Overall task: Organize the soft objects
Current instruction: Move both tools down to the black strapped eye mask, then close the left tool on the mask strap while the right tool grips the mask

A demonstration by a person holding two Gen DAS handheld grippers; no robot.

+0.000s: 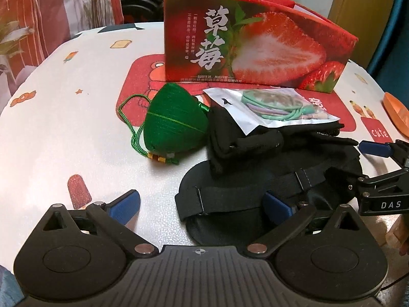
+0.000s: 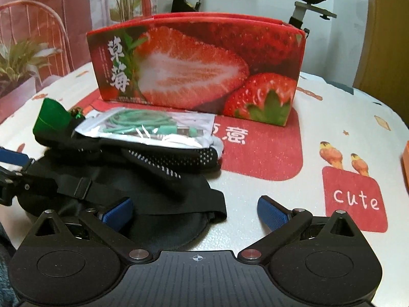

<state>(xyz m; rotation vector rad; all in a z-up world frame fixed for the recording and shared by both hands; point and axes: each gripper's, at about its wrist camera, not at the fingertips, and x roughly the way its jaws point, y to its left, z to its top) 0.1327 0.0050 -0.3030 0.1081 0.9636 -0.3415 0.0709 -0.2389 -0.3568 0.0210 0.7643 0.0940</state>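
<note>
A black eye mask with a strap (image 1: 245,194) (image 2: 163,204) lies on the table in front of both grippers. Behind it lies a black dotted glove (image 1: 255,138) (image 2: 179,158) with a clear bag of green cable (image 1: 271,105) (image 2: 150,128) on top. A green zongzi-shaped pouch (image 1: 173,125) (image 2: 51,120) with a cord sits to their left. A red strawberry box (image 1: 255,43) (image 2: 199,69), open at the top, stands behind. My left gripper (image 1: 202,202) is open over the mask's left end. My right gripper (image 2: 194,209) is open over its right end, and also shows in the left wrist view (image 1: 378,158).
The table carries a white cartoon-print cloth (image 1: 76,128) (image 2: 332,117). An orange object (image 1: 396,112) (image 2: 405,158) lies at the right edge. An exercise bike (image 2: 306,2) and a patterned curtain (image 1: 38,12) stand behind the table.
</note>
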